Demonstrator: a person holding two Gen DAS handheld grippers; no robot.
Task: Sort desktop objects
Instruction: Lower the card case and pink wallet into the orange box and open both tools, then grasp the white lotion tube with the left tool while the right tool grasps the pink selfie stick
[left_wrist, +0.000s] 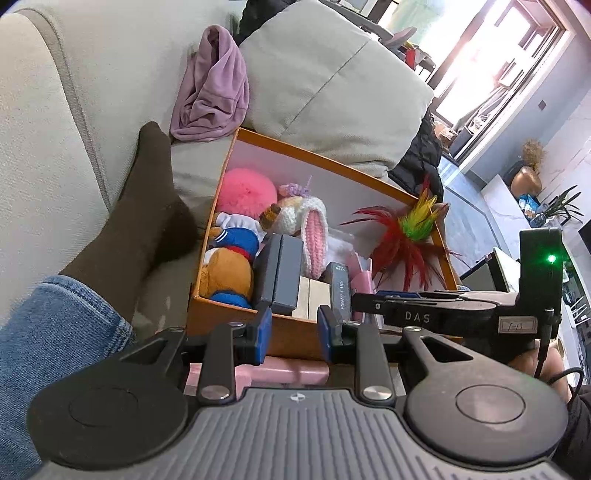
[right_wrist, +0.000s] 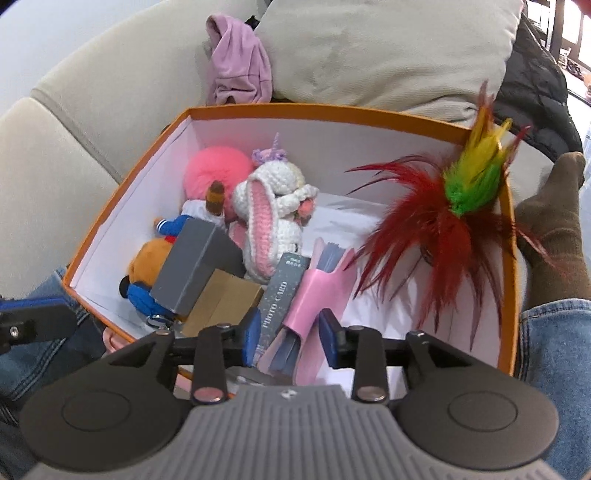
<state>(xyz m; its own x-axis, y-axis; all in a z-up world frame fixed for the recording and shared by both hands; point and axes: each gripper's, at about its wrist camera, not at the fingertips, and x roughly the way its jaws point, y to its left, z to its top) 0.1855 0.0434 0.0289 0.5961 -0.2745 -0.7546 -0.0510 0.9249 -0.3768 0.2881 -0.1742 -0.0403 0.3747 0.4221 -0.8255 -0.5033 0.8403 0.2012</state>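
Resting on a beige fabric sofa, a rigid orange cardboard box with smooth white inner walls holds the clutter. At 10 o'clock in it, seen from the right wrist, sits a fluffy pink pompom; beside it at 12 lies a knitted white-and-pink crochet bunny. A plush doll in blue clothes lies at 9 o'clock, partly under a matte grey box that leans on a plain brown carton. A dark slim PHOTO CARD box and a glossy pink card holder stand at 6. Red, green and yellow feathers drape over the rim at 2 o'clock.

The right claw is wide open over the card holder, gripping nothing. The left claw is likewise parted and empty at the box's near wall. A crumpled lilac velvety garment lies behind.
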